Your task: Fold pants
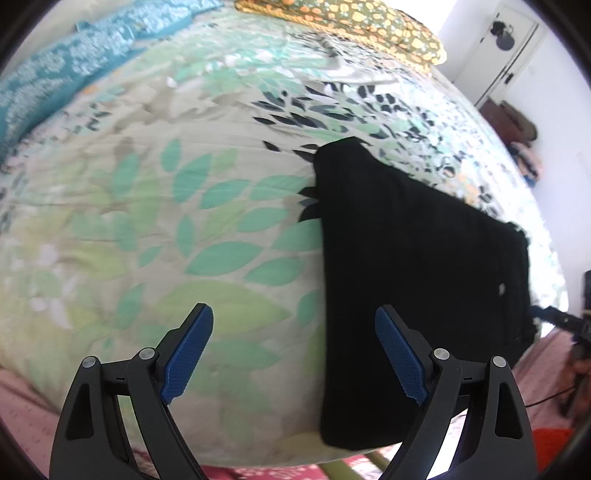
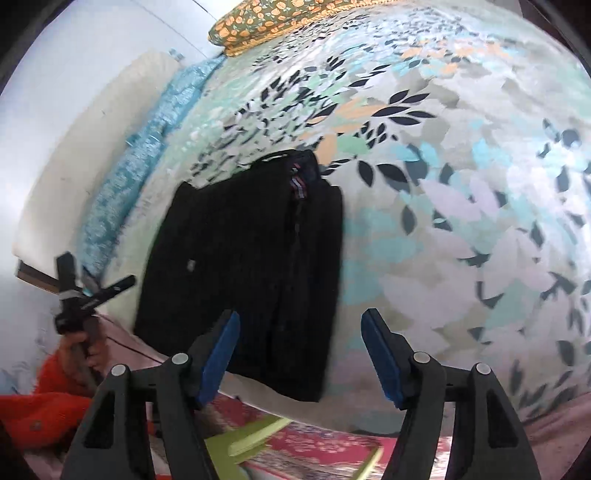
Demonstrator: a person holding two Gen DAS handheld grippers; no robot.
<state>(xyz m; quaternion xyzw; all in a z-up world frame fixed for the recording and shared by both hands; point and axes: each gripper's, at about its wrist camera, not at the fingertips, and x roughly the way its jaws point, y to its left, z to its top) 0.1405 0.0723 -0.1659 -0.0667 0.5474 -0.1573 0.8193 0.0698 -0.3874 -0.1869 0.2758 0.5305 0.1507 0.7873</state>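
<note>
Black pants (image 1: pixel 406 288) lie folded in a compact rectangle on the leaf-print bedspread (image 1: pixel 166 221), near the bed's front edge. In the right wrist view the pants (image 2: pixel 240 266) show a striped waistband tag at the far end. My left gripper (image 1: pixel 293 325) is open and empty, above the bedspread just left of the pants. My right gripper (image 2: pixel 301 328) is open and empty, above the near right edge of the pants. The left gripper also shows in the right wrist view (image 2: pixel 85 291), held in a hand at the left.
A yellow-flowered pillow (image 1: pixel 351 22) lies at the head of the bed and a teal patterned cloth (image 1: pixel 74 66) along the far side. A white door (image 1: pixel 506 51) and clutter stand by the wall. A red patterned rug (image 2: pixel 314 443) and green frame lie below the bed edge.
</note>
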